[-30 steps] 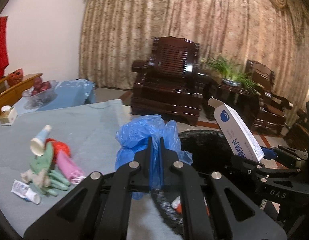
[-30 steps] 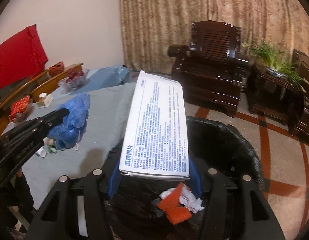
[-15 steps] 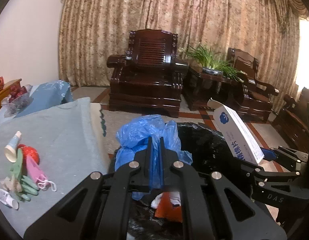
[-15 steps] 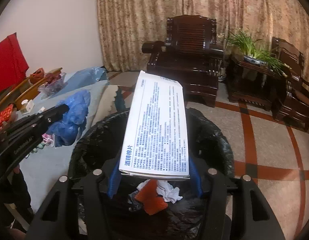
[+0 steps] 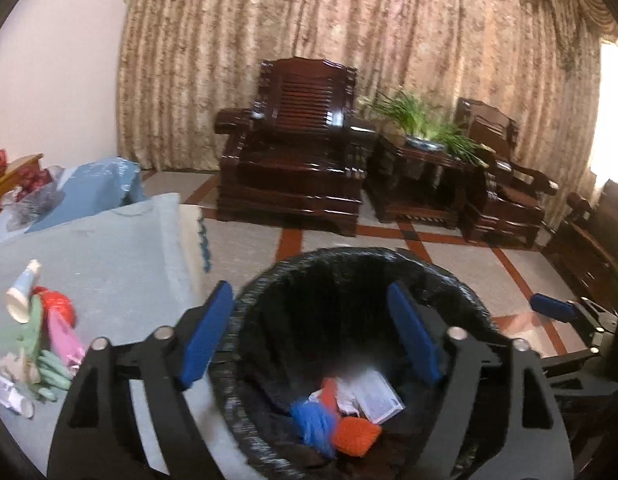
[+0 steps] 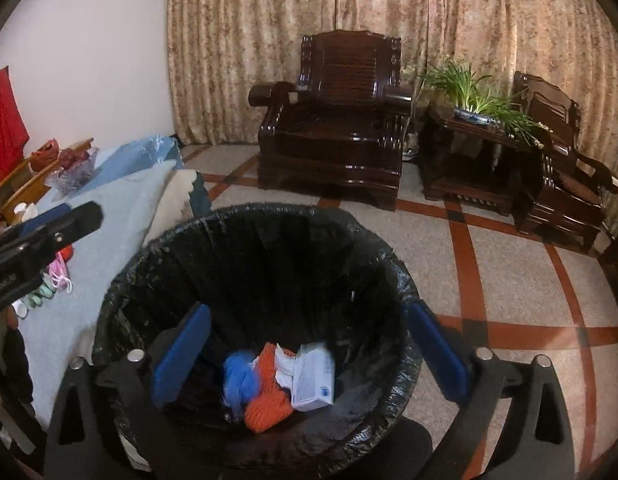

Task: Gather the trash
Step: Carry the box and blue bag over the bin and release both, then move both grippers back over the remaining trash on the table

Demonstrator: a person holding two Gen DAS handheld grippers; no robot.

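Note:
A black-lined trash bin [image 5: 269, 280] [image 6: 245, 224] stands beside the table. Inside lie a blue plastic bag [image 5: 313, 420] [image 6: 239, 376], a white box [image 5: 375, 396] [image 6: 311, 380] and orange trash [image 6: 267, 406]. My left gripper [image 5: 309, 336] is open and empty over the bin. My right gripper [image 6: 305, 350] is open and empty over the bin too. More trash [image 5: 41, 332] lies on the table at the left: a paper cup, a red ball, pink and green pieces.
The table has a light blue cloth [image 5: 109, 256] [image 6: 121, 208]. Dark wooden armchairs [image 6: 333, 120] and a plant stand [image 6: 473, 140] stand against the curtain across a tiled floor. A bowl of fruit [image 6: 73, 168] sits at the table's far end.
Both grippers have opened. The blue bag dropped from the left gripper and the white box from the right; both now lie in the bin.

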